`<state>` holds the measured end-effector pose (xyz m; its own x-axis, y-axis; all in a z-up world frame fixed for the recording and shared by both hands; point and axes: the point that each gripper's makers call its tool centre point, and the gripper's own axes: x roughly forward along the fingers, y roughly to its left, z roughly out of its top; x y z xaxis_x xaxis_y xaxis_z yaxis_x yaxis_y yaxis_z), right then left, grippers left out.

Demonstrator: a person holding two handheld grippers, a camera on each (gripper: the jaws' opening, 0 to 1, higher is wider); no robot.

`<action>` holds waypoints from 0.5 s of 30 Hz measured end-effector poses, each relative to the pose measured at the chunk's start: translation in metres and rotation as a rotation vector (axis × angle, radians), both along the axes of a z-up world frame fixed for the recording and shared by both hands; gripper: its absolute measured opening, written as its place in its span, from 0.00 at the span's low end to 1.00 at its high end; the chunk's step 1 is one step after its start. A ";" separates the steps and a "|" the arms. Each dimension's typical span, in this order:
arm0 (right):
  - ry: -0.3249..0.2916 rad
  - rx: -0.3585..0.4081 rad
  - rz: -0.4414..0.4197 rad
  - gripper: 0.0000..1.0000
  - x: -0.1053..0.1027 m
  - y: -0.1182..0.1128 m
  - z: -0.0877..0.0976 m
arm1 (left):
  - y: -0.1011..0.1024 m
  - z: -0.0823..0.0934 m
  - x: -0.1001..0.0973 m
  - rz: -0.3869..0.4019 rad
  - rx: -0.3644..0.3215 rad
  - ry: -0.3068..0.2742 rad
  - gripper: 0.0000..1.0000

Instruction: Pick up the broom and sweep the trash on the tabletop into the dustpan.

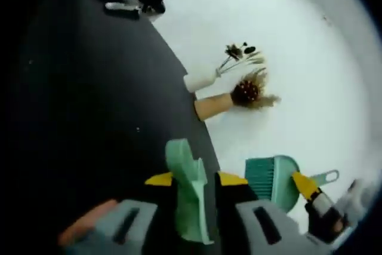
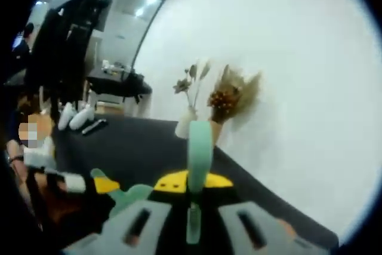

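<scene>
The left gripper [image 1: 196,178] is clamped on the green dustpan [image 1: 190,192] handle, held over the black tabletop [image 1: 89,117]. The right gripper [image 2: 192,183] is pinching the broom [image 2: 199,153] handle; from the left gripper view its teal brush head [image 1: 273,180] hangs near the white wall [image 1: 298,58]. Two vases of dried flowers [image 2: 224,103] sit at the table's far edge (blurry, so no trash I can make out).

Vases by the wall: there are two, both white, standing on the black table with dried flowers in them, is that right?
Not quite. One is a white vase, but the other is a tan vase, as the left gripper view shows. Both stand on the black table by the wall with dried flowers in them.
</scene>
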<state>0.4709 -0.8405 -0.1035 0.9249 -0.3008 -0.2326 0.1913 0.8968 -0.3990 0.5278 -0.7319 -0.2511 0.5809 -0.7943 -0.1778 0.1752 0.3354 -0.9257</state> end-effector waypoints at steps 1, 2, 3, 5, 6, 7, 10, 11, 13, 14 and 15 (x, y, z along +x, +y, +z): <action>-0.002 -0.001 0.001 0.06 0.000 0.001 0.001 | 0.003 0.000 0.002 -0.004 0.009 -0.002 0.28; -0.002 -0.002 0.002 0.06 -0.001 0.001 0.001 | 0.005 0.000 0.000 -0.032 0.030 -0.028 0.28; -0.004 -0.003 0.002 0.06 -0.001 0.001 0.002 | 0.009 0.001 0.004 -0.019 0.029 -0.023 0.28; -0.007 -0.006 0.003 0.06 -0.001 0.001 0.003 | 0.012 0.000 0.001 -0.075 0.023 -0.013 0.28; -0.007 -0.007 0.003 0.06 -0.001 0.001 0.003 | 0.016 -0.002 0.003 -0.078 0.004 0.022 0.28; -0.008 -0.008 0.002 0.06 -0.002 0.001 0.003 | 0.020 -0.001 0.007 -0.069 -0.014 0.029 0.27; -0.006 -0.013 0.002 0.06 -0.001 0.002 0.003 | 0.027 0.001 0.009 -0.109 -0.034 0.033 0.26; -0.005 -0.015 0.002 0.06 -0.001 0.002 0.002 | 0.028 0.001 0.014 -0.116 -0.039 0.038 0.27; 0.000 -0.019 0.001 0.06 -0.001 0.002 0.001 | 0.025 0.001 0.020 -0.205 -0.034 0.033 0.26; 0.001 -0.021 0.001 0.06 -0.001 0.002 0.001 | 0.024 -0.001 0.020 -0.236 -0.026 0.043 0.26; 0.001 -0.023 0.000 0.06 -0.002 0.001 0.001 | 0.023 0.001 0.018 -0.281 -0.036 0.047 0.27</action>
<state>0.4686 -0.8396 -0.1020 0.9247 -0.3060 -0.2265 0.1910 0.8875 -0.4194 0.5461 -0.7087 -0.2503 0.3291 -0.9293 -0.1678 0.2130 0.2462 -0.9455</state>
